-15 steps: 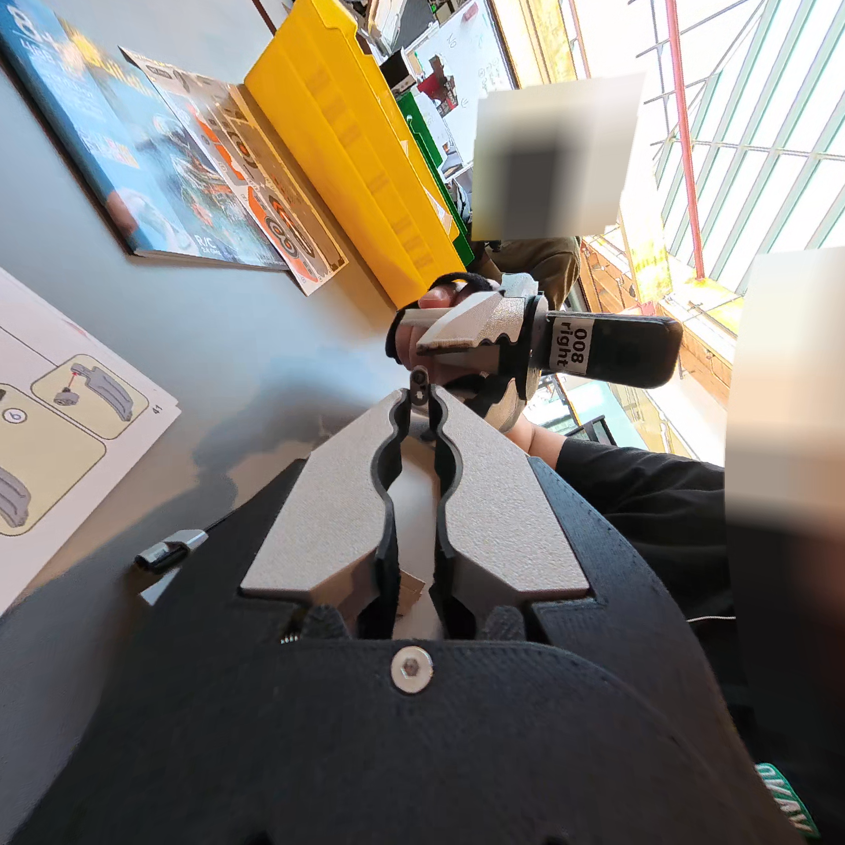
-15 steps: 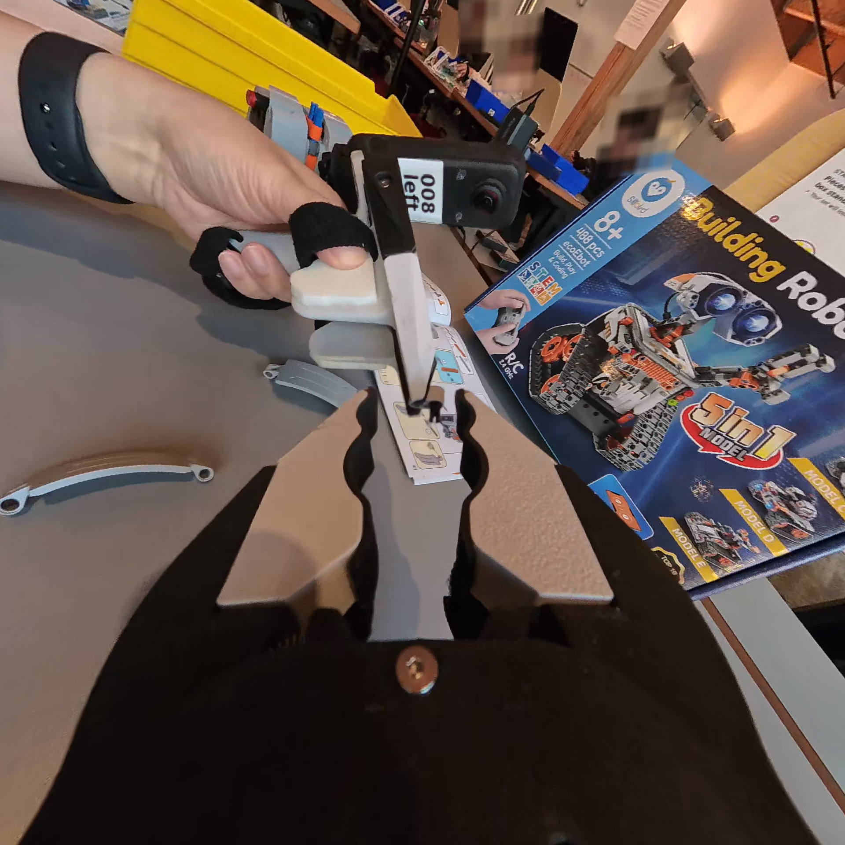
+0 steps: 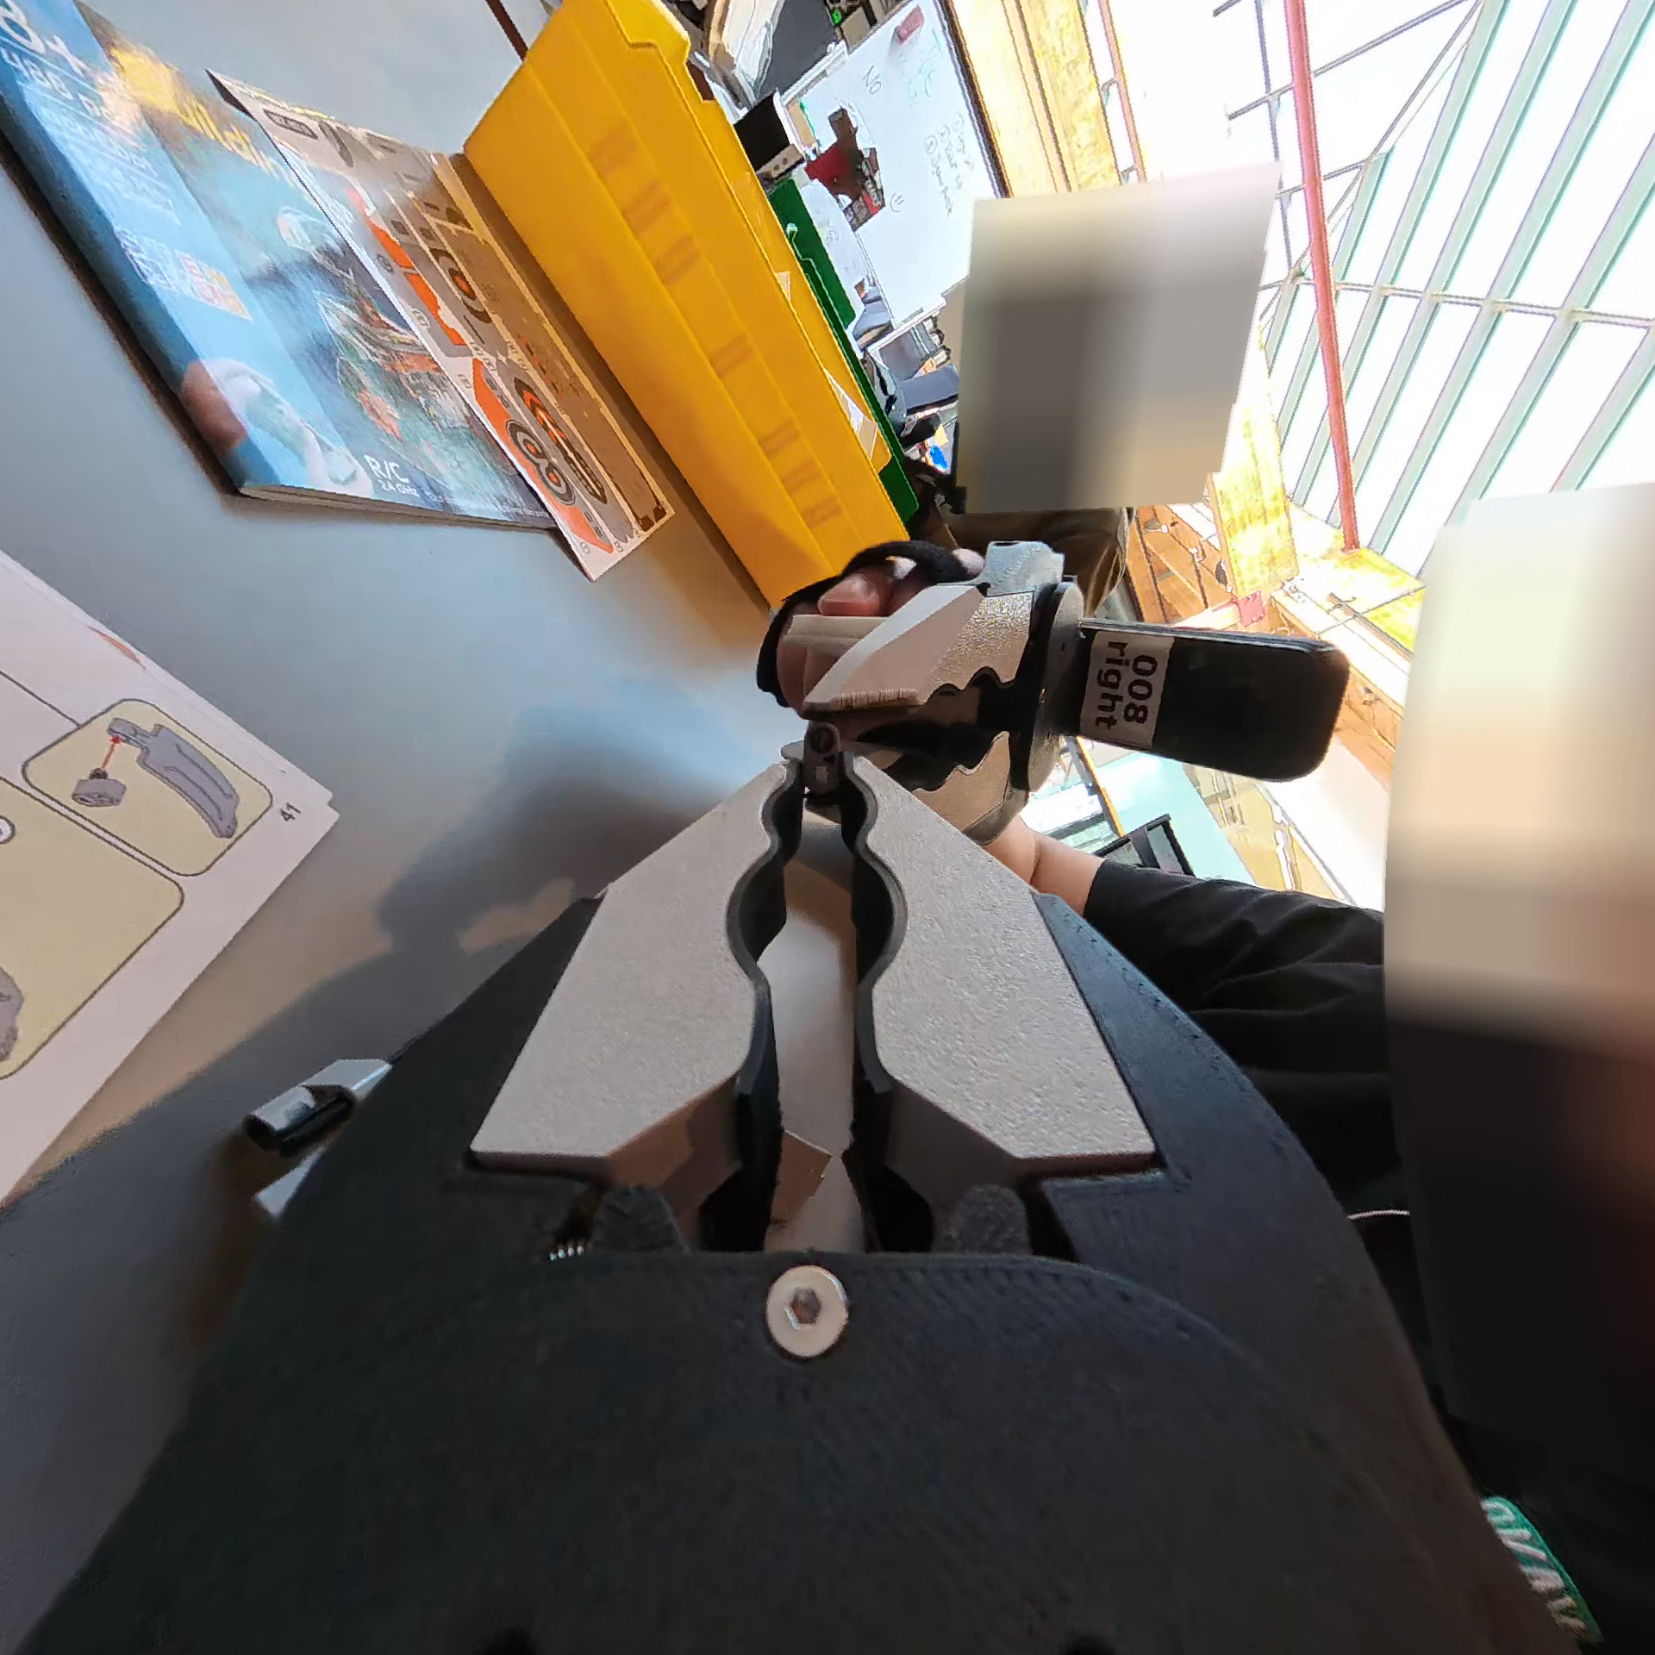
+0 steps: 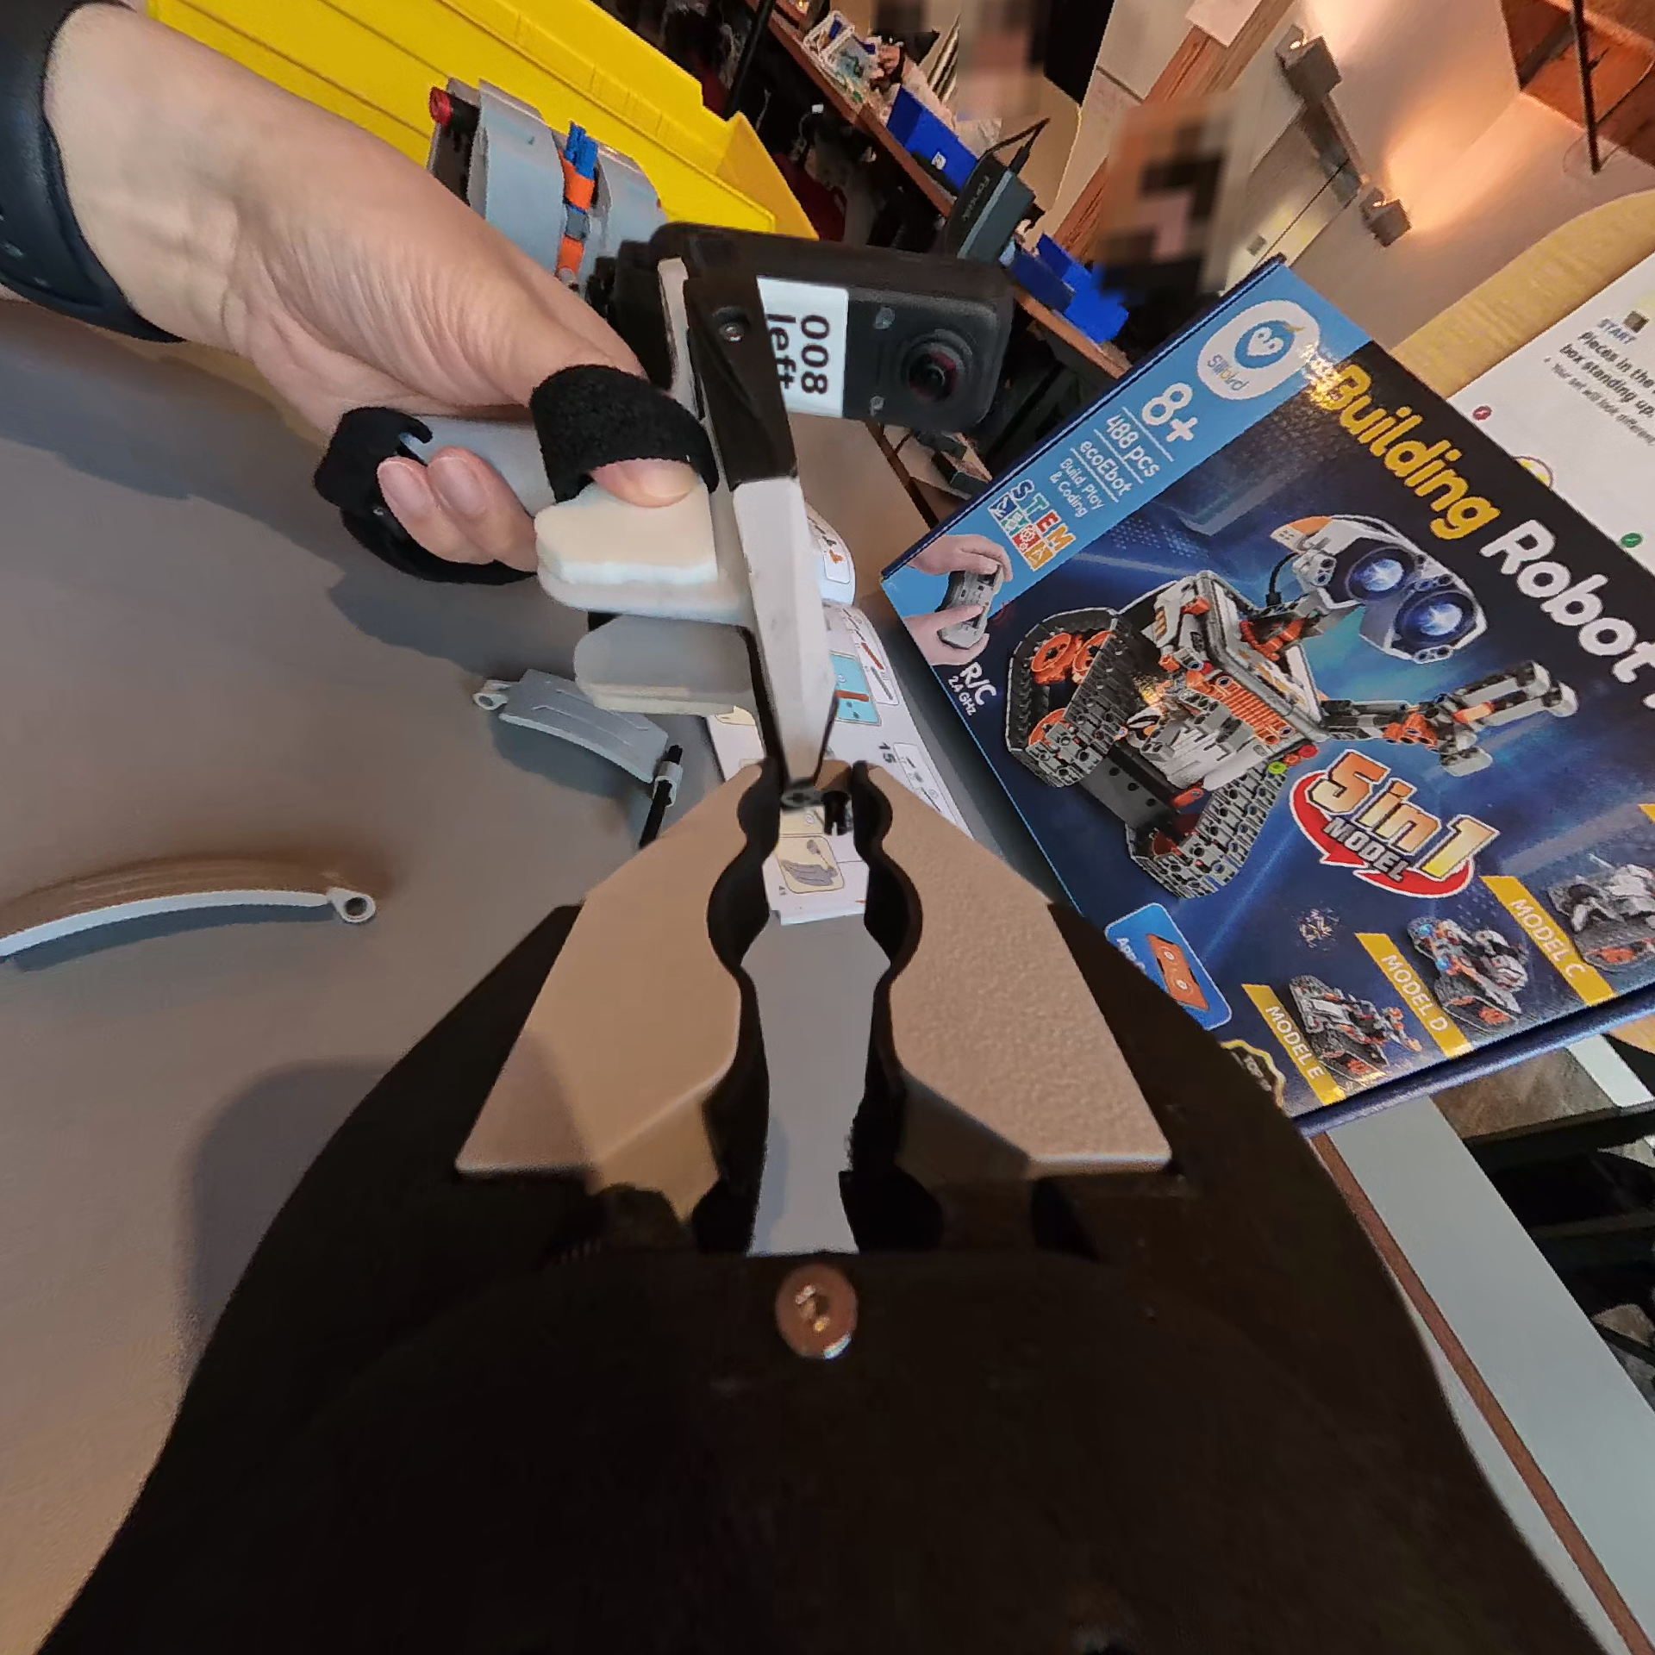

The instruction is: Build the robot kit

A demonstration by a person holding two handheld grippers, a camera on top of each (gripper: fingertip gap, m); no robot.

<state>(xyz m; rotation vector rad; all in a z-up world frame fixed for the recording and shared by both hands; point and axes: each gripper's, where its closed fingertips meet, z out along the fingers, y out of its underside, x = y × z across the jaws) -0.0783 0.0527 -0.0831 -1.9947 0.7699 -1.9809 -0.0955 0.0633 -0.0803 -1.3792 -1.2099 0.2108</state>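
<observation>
Pinching one small black piece [image 3: 822,757] between them — left gripper [image 3: 819,777], right gripper [image 4: 810,788], jaws seemingly nearly closed.

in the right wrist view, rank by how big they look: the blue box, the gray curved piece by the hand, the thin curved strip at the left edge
1. blue box, clearly the largest.
2. and 3. gray curved piece and thin curved strip: too alike to rank. The strip looks longer but thinner, runs off the frame, and lies nearer the camera.

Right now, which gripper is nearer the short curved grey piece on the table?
Left. The left gripper hangs just above the grey piece; the right gripper sits farther off beside it.
</observation>
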